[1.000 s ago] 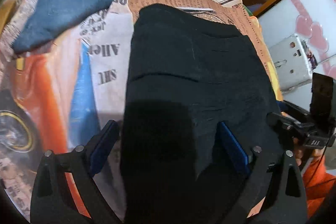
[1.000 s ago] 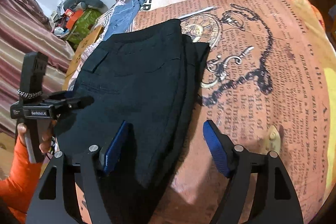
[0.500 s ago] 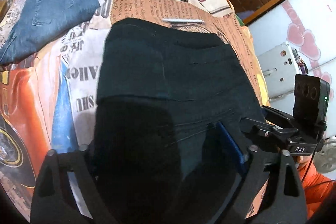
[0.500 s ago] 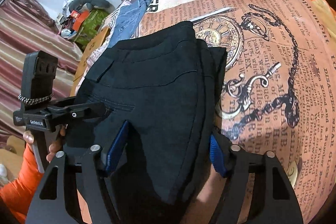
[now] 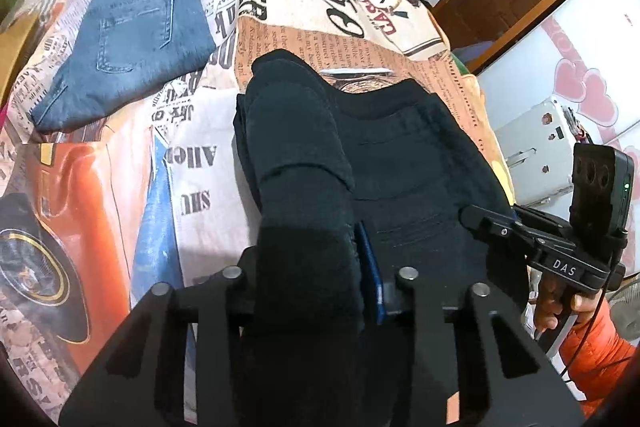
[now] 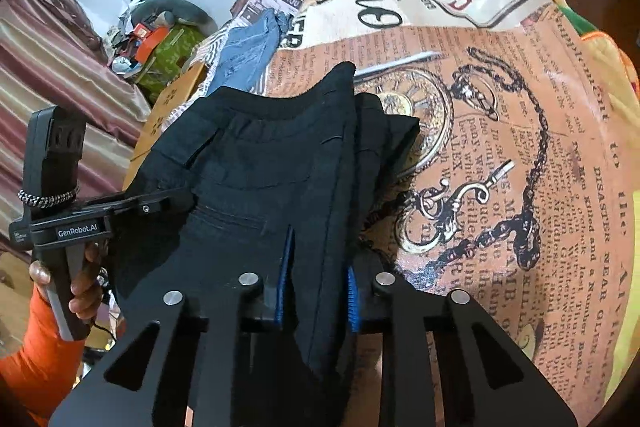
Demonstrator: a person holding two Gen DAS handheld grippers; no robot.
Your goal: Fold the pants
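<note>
Black pants lie folded on a printed bedspread. My left gripper holds their near left edge: its jaws are closing, and a thick roll of black cloth is bunched between them and raised off the bed. Only the blue pad on the right shows; cloth hides the other. In the right wrist view my right gripper grips the pants at the near right edge, jaws closing, with both blue pads pressing a fold of cloth.
Folded blue jeans lie at the far left of the bed, also visible as blue jeans beyond the pants. A hand in an orange sleeve holds each gripper handle. Clutter sits by a striped curtain.
Both pairs of jaws have come in from wide apart onto the black cloth. The left gripper has risen, and the pants' left edge now stands up in a ridge.
</note>
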